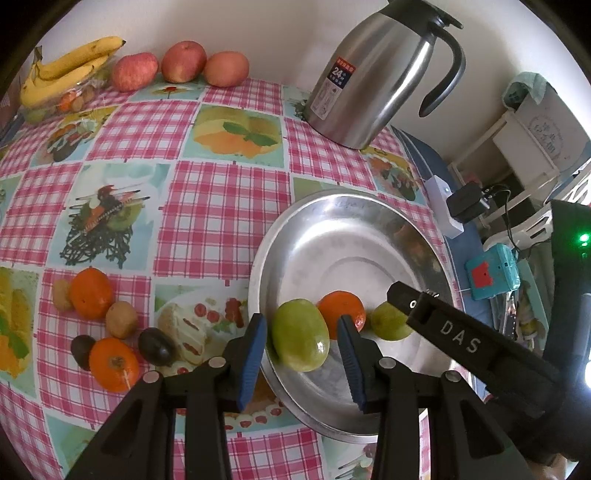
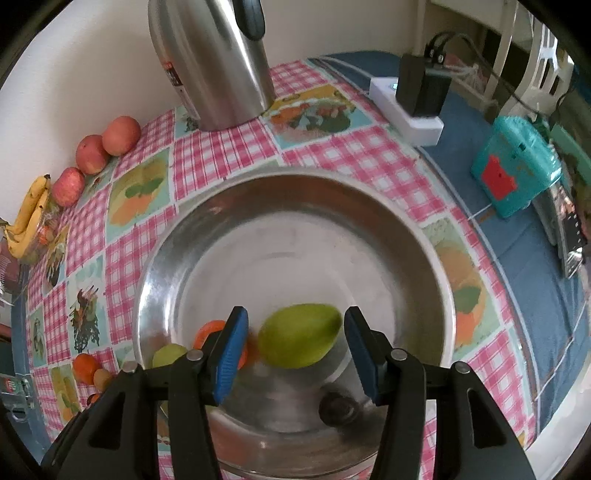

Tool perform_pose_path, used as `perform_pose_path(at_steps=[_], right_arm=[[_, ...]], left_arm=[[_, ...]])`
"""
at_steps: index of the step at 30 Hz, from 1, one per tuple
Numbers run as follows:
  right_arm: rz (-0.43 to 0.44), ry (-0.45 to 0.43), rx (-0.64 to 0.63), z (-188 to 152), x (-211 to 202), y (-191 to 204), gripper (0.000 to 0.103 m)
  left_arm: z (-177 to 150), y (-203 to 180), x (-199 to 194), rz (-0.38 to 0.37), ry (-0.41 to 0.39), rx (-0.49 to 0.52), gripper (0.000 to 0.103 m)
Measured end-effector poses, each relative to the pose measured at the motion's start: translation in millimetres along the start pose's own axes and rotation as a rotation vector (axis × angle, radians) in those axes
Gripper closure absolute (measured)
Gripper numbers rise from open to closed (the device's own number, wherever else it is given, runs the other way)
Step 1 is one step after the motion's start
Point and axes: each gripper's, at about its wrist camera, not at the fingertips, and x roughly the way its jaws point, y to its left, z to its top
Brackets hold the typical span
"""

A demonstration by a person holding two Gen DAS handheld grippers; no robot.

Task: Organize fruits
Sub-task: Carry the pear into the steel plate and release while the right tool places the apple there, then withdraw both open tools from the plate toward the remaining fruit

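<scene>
Sitting in the steel bowl [image 1: 369,229], one green fruit [image 1: 300,340] lies between the spread left gripper [image 1: 303,354] fingers, another green fruit [image 2: 299,340] between the spread right gripper [image 2: 295,354] fingers, neither pinched, tangerine [image 1: 341,312] beside them.

We see a cream wall [image 1: 280,33] at twelve o'clock and white shelving [image 1: 517,147] at two o'clock.
</scene>
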Motion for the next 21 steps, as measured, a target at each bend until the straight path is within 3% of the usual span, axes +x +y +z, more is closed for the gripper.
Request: perform_pose_path(at_steps=[9,21], right_arm=[[0.01,-0.062,-0.002,4.5,-20.6,1.6,0.047],[0.004,-0.062,-0.056,1.6,-23.6,17.1,0.047]], left_arm=[[8.4,8.0,-15.9,0.019,-0.03,-0.028,0.059],[20.1,73.1,-49.5,0.137,-0.097,-0.237,0.056]])
